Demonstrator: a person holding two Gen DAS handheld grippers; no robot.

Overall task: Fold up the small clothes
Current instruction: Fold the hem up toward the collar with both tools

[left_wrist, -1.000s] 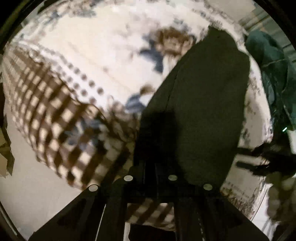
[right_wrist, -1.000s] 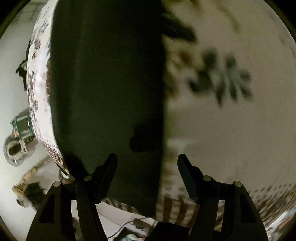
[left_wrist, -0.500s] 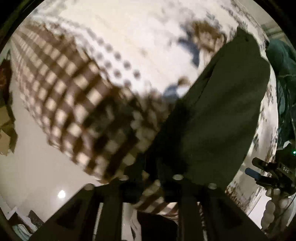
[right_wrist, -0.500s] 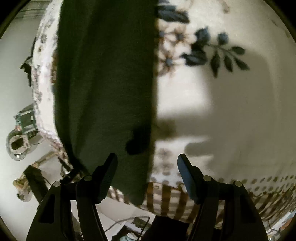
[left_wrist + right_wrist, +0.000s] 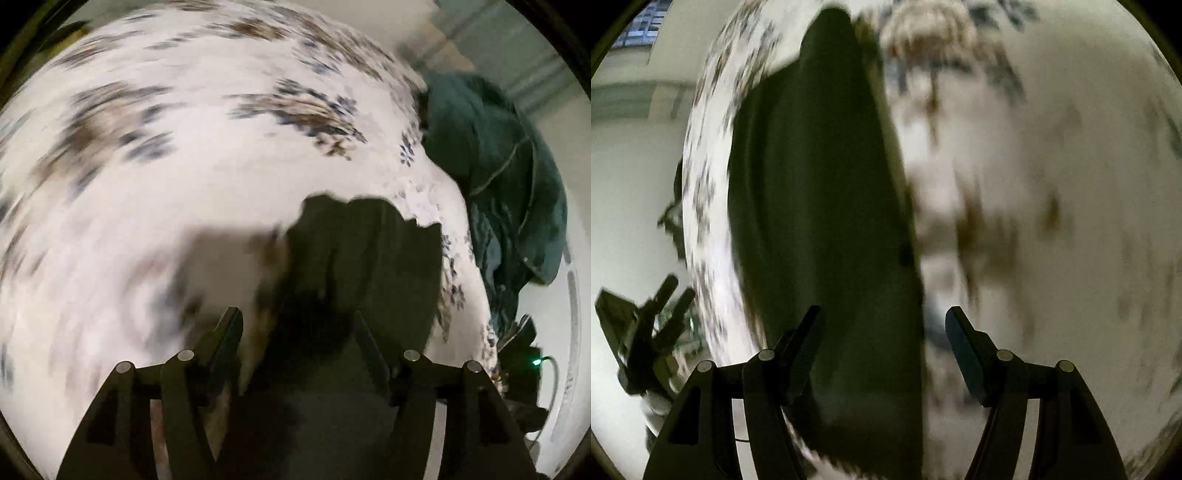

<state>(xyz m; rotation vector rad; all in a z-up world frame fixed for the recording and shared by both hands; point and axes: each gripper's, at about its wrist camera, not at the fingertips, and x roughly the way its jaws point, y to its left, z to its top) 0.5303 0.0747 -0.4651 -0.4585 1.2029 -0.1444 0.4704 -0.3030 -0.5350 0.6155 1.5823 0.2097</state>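
A dark olive-green small garment [image 5: 820,206] lies as a long strip on a white floral tablecloth [image 5: 1034,184]. In the left wrist view the garment [image 5: 365,266] is bunched up, with folds, right in front of my left gripper [image 5: 299,328]. That gripper's jaws stand apart, with cloth lying between and below them. My right gripper [image 5: 884,325] is open just above the garment's right edge and holds nothing. Both views are motion-blurred.
A heap of dark teal clothes [image 5: 506,184] lies at the table's right edge in the left wrist view. The other gripper [image 5: 646,332] shows beyond the table's left edge in the right wrist view. A device with a green light [image 5: 535,362] sits low right.
My left gripper was shut on the garment's end; its jaws now stand apart and the cloth lies bunched before it. The view swung onto the floral tabletop. My right gripper stayed open.
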